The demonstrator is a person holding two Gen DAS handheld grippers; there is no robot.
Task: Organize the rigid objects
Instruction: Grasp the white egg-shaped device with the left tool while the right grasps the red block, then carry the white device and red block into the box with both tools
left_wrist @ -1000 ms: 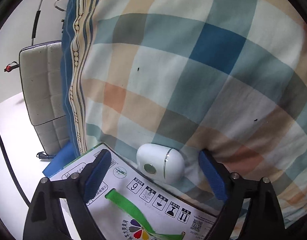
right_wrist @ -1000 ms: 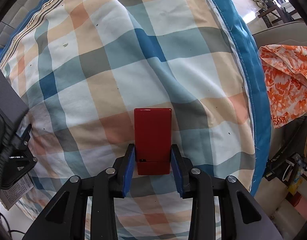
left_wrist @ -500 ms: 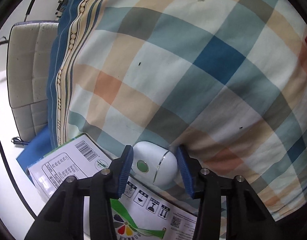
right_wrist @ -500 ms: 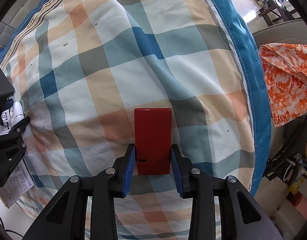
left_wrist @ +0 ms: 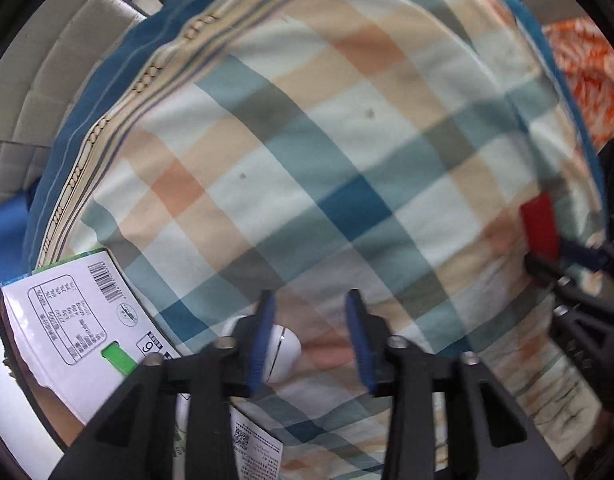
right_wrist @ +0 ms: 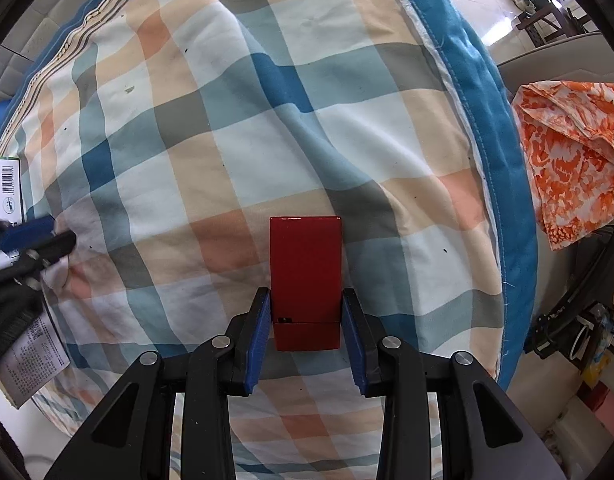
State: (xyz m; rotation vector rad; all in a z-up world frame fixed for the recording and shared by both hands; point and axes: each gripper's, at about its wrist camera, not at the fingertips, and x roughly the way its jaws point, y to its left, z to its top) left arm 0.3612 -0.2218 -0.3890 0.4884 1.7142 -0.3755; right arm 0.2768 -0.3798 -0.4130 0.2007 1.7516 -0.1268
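1. In the right wrist view the right gripper (right_wrist: 306,330) has its jaws clamped on the lower end of a red box (right_wrist: 305,276), blue pads pressed to both of its long sides. The box stands lengthwise along the fingers, above a checked quilt (right_wrist: 235,128) on a bed.
2. The left wrist view shows the same red box (left_wrist: 541,229) only as a small blurred patch at the far right edge, with the right gripper (left_wrist: 563,258) beside it.
3. In the left wrist view the left gripper (left_wrist: 310,334) has its jaws apart with only quilt (left_wrist: 347,160) between the pads. A white egg-shaped gadget (left_wrist: 283,354) lies just outside the near pad, partly hidden behind that finger; whether it touches the pad I cannot tell.
4. That gadget sits at the quilt's edge against a white printed carton (left_wrist: 73,320) with a barcode and a green handle strap. The right wrist view shows only a sliver of the carton (right_wrist: 5,188) at its left edge, and the left gripper (right_wrist: 33,240) as a dark shape with one blue pad; the gadget is not clear there.
5. Only the right wrist view gives a sharp look at an orange patterned cloth (right_wrist: 575,148) beyond the quilt's blue border; in the left view the cloth (left_wrist: 587,68) is a blur at upper right.
6. The left wrist view alone shows a pale padded headboard (left_wrist: 35,92) at upper left.
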